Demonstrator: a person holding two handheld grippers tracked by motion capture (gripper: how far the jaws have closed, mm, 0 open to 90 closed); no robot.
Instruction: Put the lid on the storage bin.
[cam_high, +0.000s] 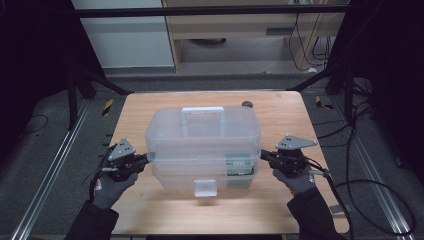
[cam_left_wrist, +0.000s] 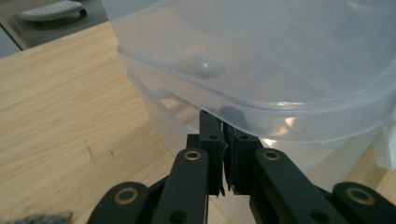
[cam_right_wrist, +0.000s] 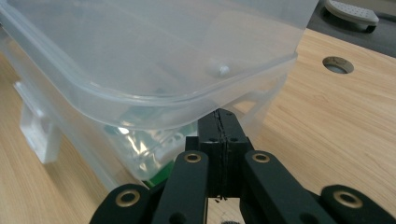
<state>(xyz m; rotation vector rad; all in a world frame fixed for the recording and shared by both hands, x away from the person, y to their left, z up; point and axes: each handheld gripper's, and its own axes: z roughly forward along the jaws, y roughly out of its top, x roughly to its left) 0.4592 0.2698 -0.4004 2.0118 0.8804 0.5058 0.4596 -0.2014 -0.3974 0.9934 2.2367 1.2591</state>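
Note:
A translucent plastic storage box (cam_high: 175, 179) stands in the middle of the wooden table (cam_high: 140, 107). Its lid (cam_high: 202, 132) carries a white handle (cam_high: 202, 111) and sits a little above and askew of the base; a front latch (cam_high: 205, 187) hangs loose. Something green and white (cam_high: 239, 165) lies inside at the right end (cam_right_wrist: 154, 144). My left gripper (cam_high: 146, 159) is shut, tips tucked under the lid's rim (cam_left_wrist: 261, 109) at the box's left end (cam_left_wrist: 223, 123). My right gripper (cam_high: 263, 155) is shut too, tips (cam_right_wrist: 219, 116) under the rim at the right end.
A round hole (cam_high: 247, 104) sits near the table's far edge, also to the right of the box (cam_right_wrist: 337, 64). Bare wood lies in front of and behind the box. Cables (cam_high: 380, 200) trail on the floor to the right. Black frame bars (cam_high: 320, 75) stand past the table.

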